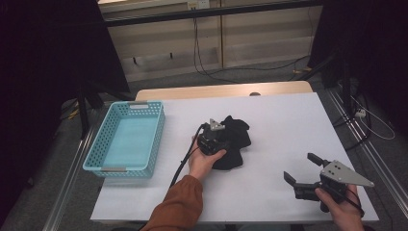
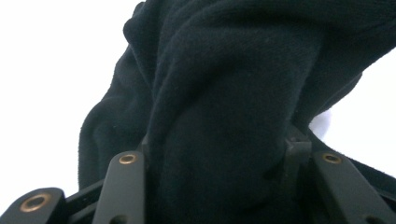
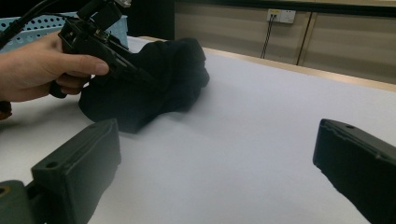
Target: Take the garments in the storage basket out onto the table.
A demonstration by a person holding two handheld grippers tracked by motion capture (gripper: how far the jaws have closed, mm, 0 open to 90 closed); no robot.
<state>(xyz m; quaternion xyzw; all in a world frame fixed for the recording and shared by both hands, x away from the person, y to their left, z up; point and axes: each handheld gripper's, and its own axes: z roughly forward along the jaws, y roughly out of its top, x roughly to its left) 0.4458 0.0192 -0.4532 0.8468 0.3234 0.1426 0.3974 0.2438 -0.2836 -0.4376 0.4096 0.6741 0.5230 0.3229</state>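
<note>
A crumpled black cloth (image 1: 234, 139) lies near the middle of the white surface (image 1: 288, 125), to the right of the light-blue basket (image 1: 126, 138) that stands beside it at the surface's left edge. The left tongs (image 1: 226, 139) are pushed into the cloth from its near side, a thick fold of fabric (image 2: 224, 140) bulging between their jaws; whether the pads press it cannot be told. The right tongs (image 1: 302, 167) rest well to the right of the cloth, jaws spread wide over bare surface.

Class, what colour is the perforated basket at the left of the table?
Light blue basket, clearest in the high view.
</note>
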